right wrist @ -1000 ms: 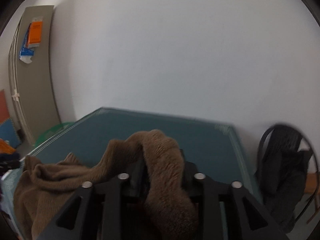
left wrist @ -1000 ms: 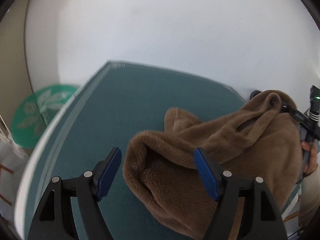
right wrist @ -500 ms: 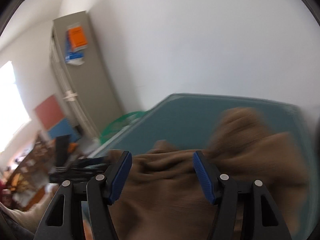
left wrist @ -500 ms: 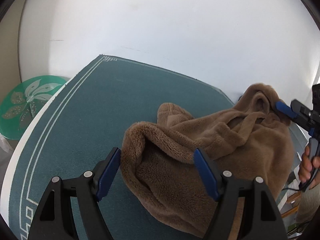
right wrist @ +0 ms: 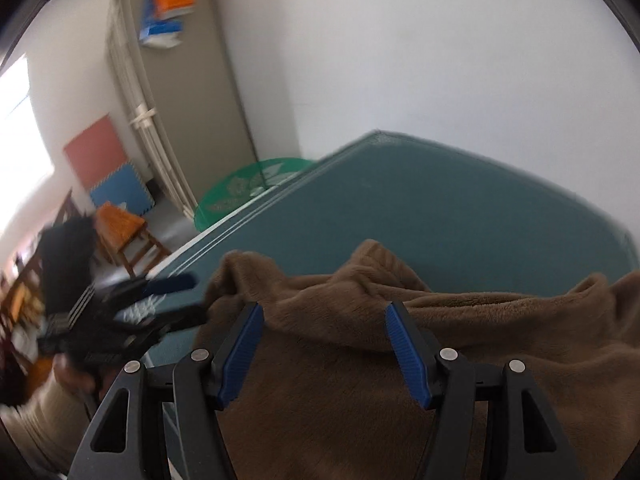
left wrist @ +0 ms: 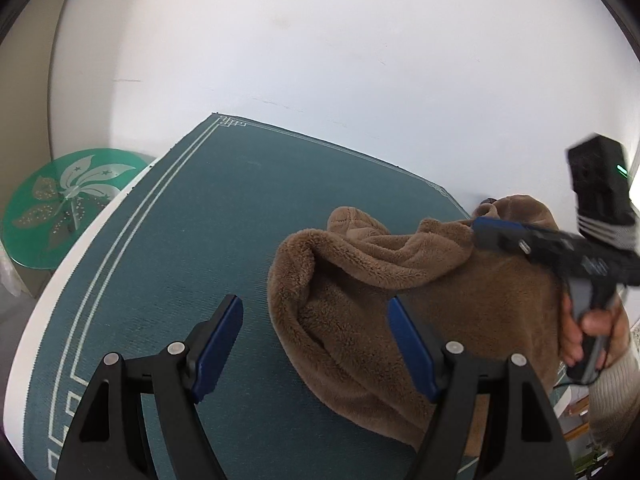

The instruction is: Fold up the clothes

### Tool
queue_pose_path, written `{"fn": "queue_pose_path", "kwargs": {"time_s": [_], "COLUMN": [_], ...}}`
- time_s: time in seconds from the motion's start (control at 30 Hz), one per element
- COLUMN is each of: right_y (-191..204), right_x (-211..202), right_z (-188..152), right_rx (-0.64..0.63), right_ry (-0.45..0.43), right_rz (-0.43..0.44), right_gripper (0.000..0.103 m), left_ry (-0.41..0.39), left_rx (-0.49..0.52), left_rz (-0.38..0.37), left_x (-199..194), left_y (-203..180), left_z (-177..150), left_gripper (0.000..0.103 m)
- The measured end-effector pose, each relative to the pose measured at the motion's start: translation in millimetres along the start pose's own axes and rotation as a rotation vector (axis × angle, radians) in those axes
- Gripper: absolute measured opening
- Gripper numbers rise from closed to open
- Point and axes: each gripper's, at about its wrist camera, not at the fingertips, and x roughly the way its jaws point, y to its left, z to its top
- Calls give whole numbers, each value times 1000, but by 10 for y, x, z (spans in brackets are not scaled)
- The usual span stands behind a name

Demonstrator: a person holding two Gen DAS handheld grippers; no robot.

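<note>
A brown fleece garment (left wrist: 400, 292) lies bunched on the teal mat (left wrist: 224, 220) that covers the table, towards its right side. My left gripper (left wrist: 316, 332) stands open low over the mat; the garment's left edge reaches in between its blue pads without either pad pressing on it. My right gripper (right wrist: 324, 340) is open just above the fleece (right wrist: 400, 360), nothing pinched. In the left wrist view the right gripper (left wrist: 504, 236) comes in from the right over the garment's top fold, with a hand (left wrist: 592, 328) on its grip. The right wrist view shows the left gripper (right wrist: 172, 292) blurred at the left.
A white wall runs behind the table. Left of the table stands a round green glass table (left wrist: 68, 204) with a flower pattern. Further left are a grey cabinet (right wrist: 172, 92), a wooden stool (right wrist: 124, 232) and red and blue foam mats (right wrist: 108, 168).
The right gripper let go of the fleece fold it was shut on, opened, and swung left over the garment. The raised fold sank onto the pile. The left gripper shifted slightly, still open.
</note>
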Motion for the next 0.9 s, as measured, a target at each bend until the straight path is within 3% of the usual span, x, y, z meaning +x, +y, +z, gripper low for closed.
{"fn": "queue_pose_path", "kwargs": {"time_s": [0.07,0.23,0.33,0.47,0.53,0.6,0.67,0.77,0.9], "right_y": [-103,-49,-70,-229,-290,-341,-409,-480,-602], "right_x": [155,476,488,542,609,676,736,618,118], "right_z": [71,-31,-111,-63,-11,20,-4,4,132], "right_rx": [18,-1,21,116,141,142,162,179,164], "right_ry": [43,251,287,258,229,221,226,152,-20], "right_rz": [14,179,281,372,366,327,302,312,327], "right_gripper": [65,65,65,65,60,36,19,16,15], "left_ry": [-5,-13,-5,7,7,9,14,14,15], "left_rx": [-3,-16,-32,-32,-11,14,32,58,108], "left_rz": [4,27,36,29,27,31,47,67,67], "left_x": [-32,-72,-50,34,62,76,85,53,49], "left_y": [25,125,181,195,151,102,85,69,4], "left_z": [11,17,9,34,42,41,41,51,130], "left_gripper": [79,79,79,79,79,79,79,79,79]}}
